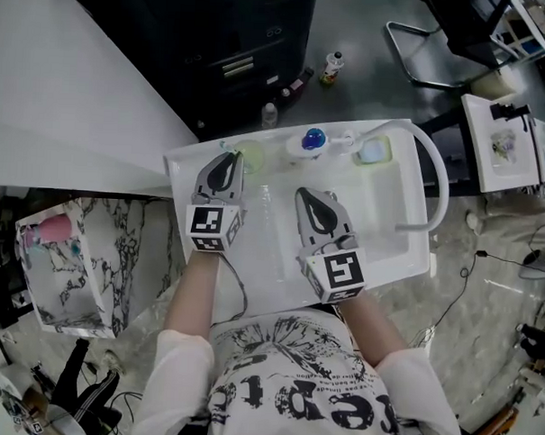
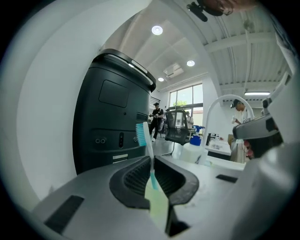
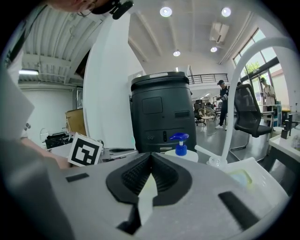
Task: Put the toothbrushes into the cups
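Note:
In the left gripper view a toothbrush [image 2: 145,140] with teal bristles and a pale green handle stands upright between the jaws of my left gripper [image 2: 151,157], which is shut on it. In the head view my left gripper [image 1: 226,158] hovers over the sink's back left, just in front of a pale green cup [image 1: 251,155]. A second cup [image 1: 373,152] stands at the back right. My right gripper [image 1: 308,196] is over the middle of the basin. In its own view my right gripper [image 3: 150,154] is shut on a pale handle [image 3: 144,199]; the brush head is hidden.
The white sink [image 1: 397,254] has a white arched faucet [image 1: 441,174] at its right. A blue-topped pump bottle [image 1: 313,139] stands between the cups at the back rim. A black cabinet [image 1: 217,47] stands behind the sink, and a marbled bin [image 1: 81,276] at its left.

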Motion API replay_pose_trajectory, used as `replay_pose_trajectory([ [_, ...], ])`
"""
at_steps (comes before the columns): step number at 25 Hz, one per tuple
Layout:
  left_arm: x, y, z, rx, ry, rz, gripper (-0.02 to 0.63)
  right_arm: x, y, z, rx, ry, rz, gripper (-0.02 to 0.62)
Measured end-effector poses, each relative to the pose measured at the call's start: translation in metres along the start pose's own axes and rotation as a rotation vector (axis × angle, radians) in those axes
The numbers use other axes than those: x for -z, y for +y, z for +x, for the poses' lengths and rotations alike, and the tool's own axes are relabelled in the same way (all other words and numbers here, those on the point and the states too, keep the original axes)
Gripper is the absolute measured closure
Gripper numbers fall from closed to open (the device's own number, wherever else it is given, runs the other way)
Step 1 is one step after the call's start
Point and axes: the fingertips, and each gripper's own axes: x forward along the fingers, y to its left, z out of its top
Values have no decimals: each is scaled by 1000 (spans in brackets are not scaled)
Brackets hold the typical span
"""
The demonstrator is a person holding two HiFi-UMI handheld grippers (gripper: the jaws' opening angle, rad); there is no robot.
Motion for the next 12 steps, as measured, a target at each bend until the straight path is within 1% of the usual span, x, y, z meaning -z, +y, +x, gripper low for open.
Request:
replay_pose_trajectory([
  [3,2,6,2,-18,6,-17,577,1,2,0,-6,2,0,603],
  [8,7,11,4,-53,43,14,577,3,5,2,-3,6,-9,603],
  [12,13,12,2,-66,59,5,577,7,5,4,-2,12,-27,603],
])
